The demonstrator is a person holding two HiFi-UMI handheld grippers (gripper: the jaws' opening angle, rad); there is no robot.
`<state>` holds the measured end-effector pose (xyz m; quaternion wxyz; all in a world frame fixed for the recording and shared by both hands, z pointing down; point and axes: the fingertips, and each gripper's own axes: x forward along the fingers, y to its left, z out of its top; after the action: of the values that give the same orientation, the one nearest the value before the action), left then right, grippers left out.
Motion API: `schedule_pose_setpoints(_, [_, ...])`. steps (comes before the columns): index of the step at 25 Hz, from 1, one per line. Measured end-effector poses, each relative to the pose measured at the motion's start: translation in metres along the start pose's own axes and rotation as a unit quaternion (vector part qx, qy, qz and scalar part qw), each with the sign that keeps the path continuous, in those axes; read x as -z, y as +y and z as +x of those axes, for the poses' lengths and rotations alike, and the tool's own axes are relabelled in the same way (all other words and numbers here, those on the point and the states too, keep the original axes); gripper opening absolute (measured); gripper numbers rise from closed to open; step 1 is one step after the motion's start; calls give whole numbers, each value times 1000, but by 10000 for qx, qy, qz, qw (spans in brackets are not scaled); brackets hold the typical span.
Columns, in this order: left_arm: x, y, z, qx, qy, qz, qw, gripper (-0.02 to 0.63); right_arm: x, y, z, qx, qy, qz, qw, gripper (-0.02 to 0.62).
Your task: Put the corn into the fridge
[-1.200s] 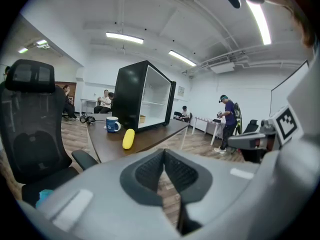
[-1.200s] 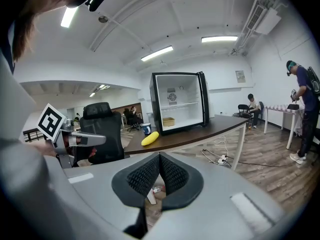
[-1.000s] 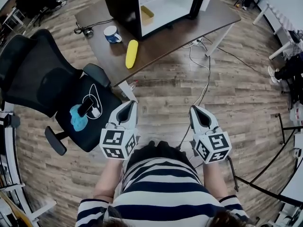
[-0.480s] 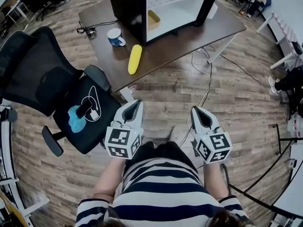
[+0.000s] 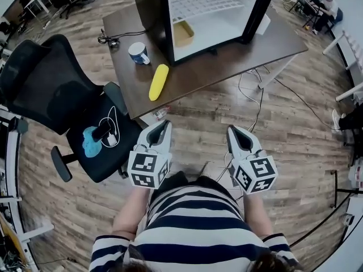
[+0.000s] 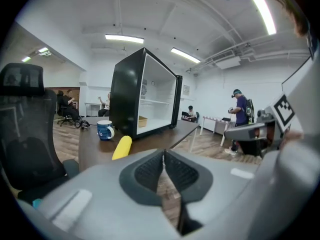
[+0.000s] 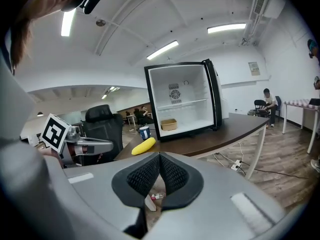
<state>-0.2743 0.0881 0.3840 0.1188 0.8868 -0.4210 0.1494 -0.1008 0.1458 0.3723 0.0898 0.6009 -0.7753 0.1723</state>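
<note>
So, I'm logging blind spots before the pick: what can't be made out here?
Head view: the fridge is cut off at the top by the picture's edge.
Head view: the tan box inside it is too small to show any contents.
Left gripper view: the mug has print too small to read.

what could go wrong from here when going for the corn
1. The yellow corn cob lies close to the front edge of the dark brown table; a clumsy nudge might roll it off.
2. The blue and white mug stands near the cob's far end; a wide approach could knock it.
3. The left gripper and right gripper both have fingers together; reaching in without opening would push the cob, not grasp it.
</note>
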Motion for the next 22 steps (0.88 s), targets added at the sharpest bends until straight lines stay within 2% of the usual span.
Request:
schedule_pose_setpoints(8, [-7,-19,44,-343,60,-191,9992,0,-13,-49,10,-497,90,-233,9985,-5])
schedule_pose_setpoints(16, [-3,-43,72,-631,227,-160,9976,0,-3,-88,15,-852,220,-212,9959,-5])
schedule_pose_setpoints(22, [-4,-37,70,-929,378,-37,9950,0,1,-85,31,-1209,295,-152,9921,-5])
